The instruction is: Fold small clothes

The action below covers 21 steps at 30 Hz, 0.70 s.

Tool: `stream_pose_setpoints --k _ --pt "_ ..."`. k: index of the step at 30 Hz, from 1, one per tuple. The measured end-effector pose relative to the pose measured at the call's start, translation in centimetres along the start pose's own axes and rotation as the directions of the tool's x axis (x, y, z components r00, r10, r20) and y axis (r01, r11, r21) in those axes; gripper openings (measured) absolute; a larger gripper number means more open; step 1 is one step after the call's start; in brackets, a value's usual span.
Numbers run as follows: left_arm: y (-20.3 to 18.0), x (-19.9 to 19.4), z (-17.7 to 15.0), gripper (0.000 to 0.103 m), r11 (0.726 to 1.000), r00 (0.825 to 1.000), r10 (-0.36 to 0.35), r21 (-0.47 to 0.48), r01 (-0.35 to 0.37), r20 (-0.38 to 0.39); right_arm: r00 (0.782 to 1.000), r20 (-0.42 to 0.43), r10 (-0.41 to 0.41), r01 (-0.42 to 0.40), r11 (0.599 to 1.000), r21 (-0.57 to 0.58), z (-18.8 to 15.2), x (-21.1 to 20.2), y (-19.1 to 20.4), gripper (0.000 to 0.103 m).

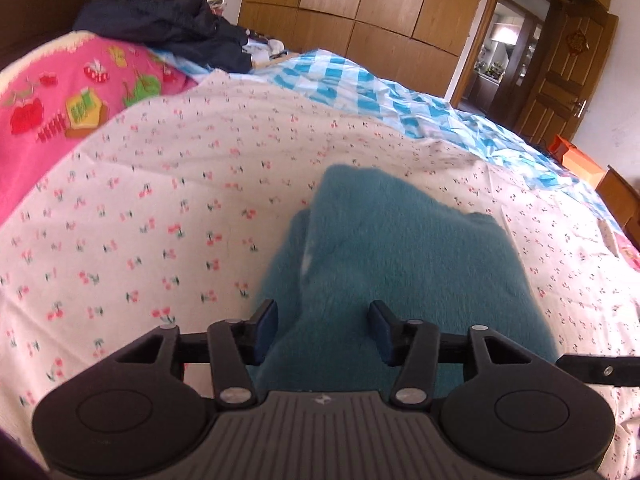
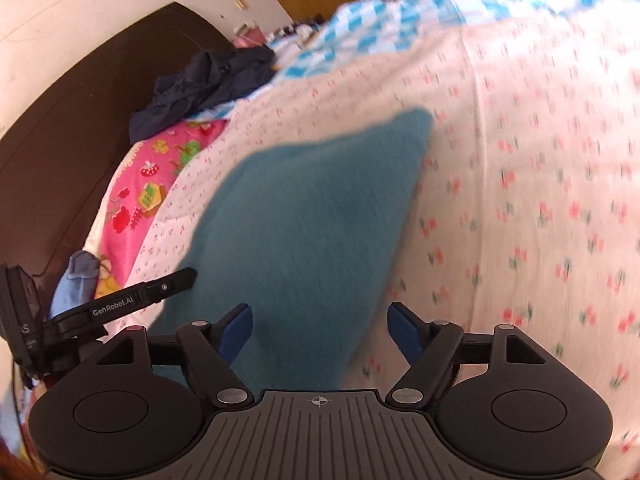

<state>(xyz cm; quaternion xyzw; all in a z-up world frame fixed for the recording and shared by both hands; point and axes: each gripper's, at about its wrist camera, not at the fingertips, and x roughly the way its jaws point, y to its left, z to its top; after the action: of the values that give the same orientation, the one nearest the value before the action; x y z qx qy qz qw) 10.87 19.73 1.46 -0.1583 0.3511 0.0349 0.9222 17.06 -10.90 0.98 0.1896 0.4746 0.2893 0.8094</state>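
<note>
Bare floral sheet lies open; dark clothes pile blocks the headboard end.

A fuzzy teal garment lies folded on the cherry-print sheet.

Two close wrist views angled down over one teal garment on the bed.

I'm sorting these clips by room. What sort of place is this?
Most likely a home bedroom: a bed under a cherry-print sheet, a dark headboard, and wooden wardrobes along the far wall.
</note>
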Motion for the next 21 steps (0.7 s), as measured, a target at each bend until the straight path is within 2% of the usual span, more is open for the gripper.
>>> stream_pose_setpoints --k 4,5,8,12,15,18,21 --pt "0.7 0.1 -0.2 0.06 0.998 0.998 -0.055 -0.034 0.055 -0.02 0.99 -0.025 0.136 -0.131 0.98 0.153 -0.2 2.2 -1.6 0.078" --pt "0.9 0.1 -0.2 0.061 0.997 0.997 -0.07 -0.036 0.069 -0.025 0.987 -0.023 0.159 -0.153 0.973 0.175 -0.2 2.6 -1.7 0.083" --pt "1.6 0.5 -0.4 0.063 0.993 0.993 -0.11 -0.053 0.107 -0.046 0.986 -0.02 0.166 -0.16 0.97 0.182 0.0 3.8 -1.3 0.093" --pt "2.8 1.5 -0.9 0.07 0.98 0.983 -0.178 -0.095 0.172 -0.052 0.99 -0.032 0.139 -0.134 0.984 0.116 0.1 5.1 -0.2 0.097" --pt "3.9 1.2 -1.4 0.069 0.964 0.974 -0.222 -0.157 0.214 -0.037 0.989 -0.034 0.142 -0.137 0.984 0.112 0.1 5.3 -0.1 0.097" --pt "3.8 -0.3 -1.6 0.069 0.968 0.975 -0.223 -0.12 0.218 -0.025 0.987 -0.03 0.16 -0.156 0.982 0.108 -0.1 4.6 -0.8 0.094" --pt "3.1 -0.4 -1.8 0.07 0.987 0.986 -0.158 -0.047 0.155 -0.054 0.986 -0.008 0.167 -0.165 0.98 0.109 -0.3 3.7 -1.3 0.092"
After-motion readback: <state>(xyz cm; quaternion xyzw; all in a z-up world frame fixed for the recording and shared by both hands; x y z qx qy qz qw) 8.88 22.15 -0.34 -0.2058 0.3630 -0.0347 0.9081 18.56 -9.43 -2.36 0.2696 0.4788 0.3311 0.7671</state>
